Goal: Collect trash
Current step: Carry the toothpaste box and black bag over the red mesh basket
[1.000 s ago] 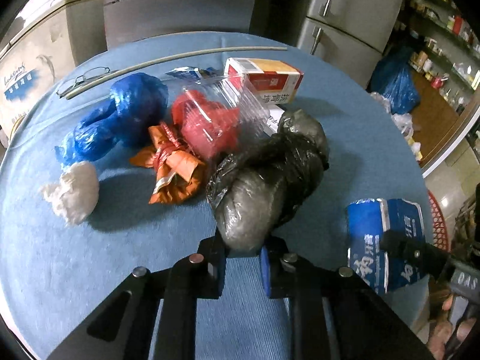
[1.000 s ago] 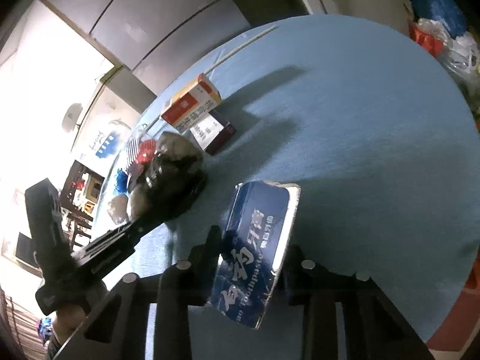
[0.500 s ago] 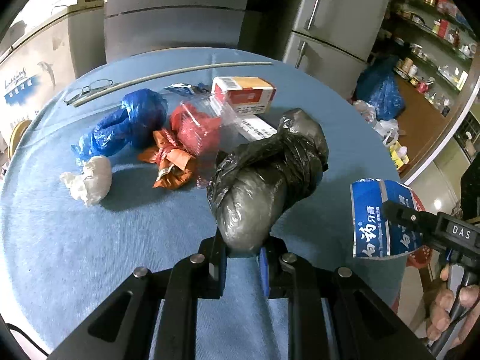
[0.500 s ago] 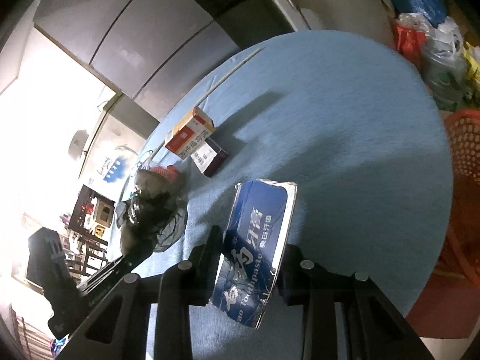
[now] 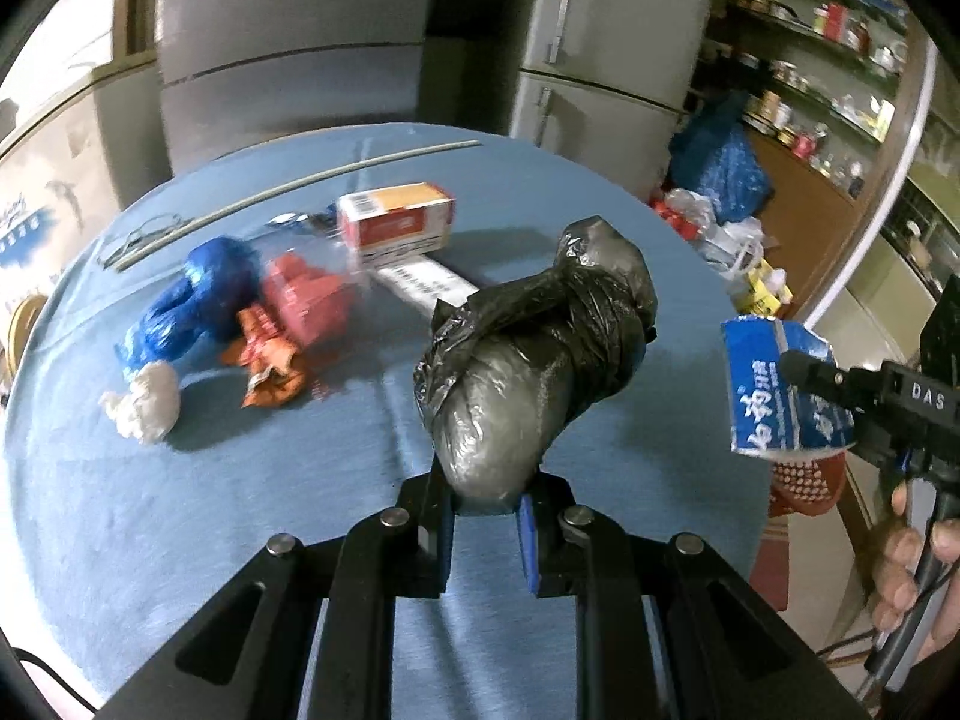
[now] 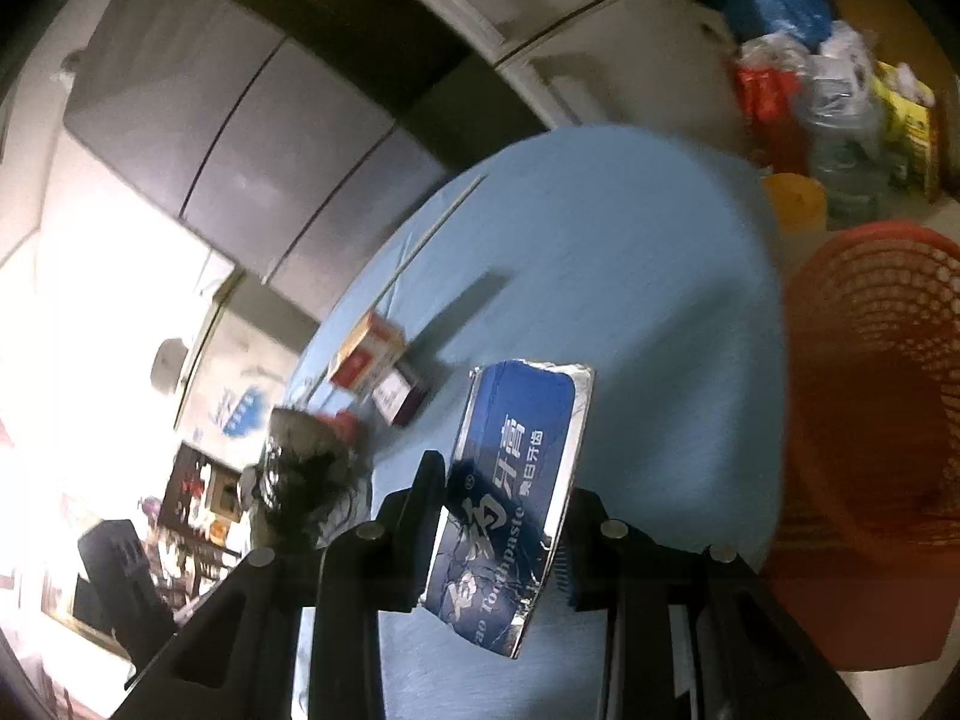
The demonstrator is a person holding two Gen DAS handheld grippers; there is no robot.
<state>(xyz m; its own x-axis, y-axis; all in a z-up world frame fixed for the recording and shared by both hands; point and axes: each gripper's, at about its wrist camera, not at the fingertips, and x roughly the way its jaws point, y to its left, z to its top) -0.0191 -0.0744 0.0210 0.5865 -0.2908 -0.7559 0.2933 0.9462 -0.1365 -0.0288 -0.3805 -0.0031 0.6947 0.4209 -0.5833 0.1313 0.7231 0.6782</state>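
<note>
So the left gripper [image 5: 485, 507] is clamped on the bottom end of a knotted black trash bag [image 5: 534, 360], which sticks up and away from the jaws, lifted clear of the round blue table [image 5: 180, 516]. Off to that claw's right, past the table edge, the right gripper [image 6: 503, 525] is squeezed shut on a crumpled blue toothpaste box [image 6: 513, 504], gripping it around its lower half with the torn silver-lined end pointing away from the claw. From the left wrist view you can see the same box [image 5: 774, 387] hanging out over the floor, with a person's hand [image 5: 918, 576] on the handle below it.

Ahead and to the left of the left claw, the rest of the junk sits on the table: a white crumpled wad [image 5: 144, 408] nearest, then an orange wrapper [image 5: 270, 372], a red plastic bag [image 5: 309, 294] touching it, and a blue plastic bag [image 5: 192, 294] just beside those. Further out there's a red and white carton [image 5: 396, 219] lying on a flat white box [image 5: 426, 285], and beyond them a long thin rod [image 5: 300, 183] and a pair of glasses [image 5: 144, 234] near the far rim.

To the right of the right claw and below table level stands an orange mesh basket [image 6: 870, 420], mouth tilted toward the camera. It's pretty blurry, so what's inside can't be made out.
</note>
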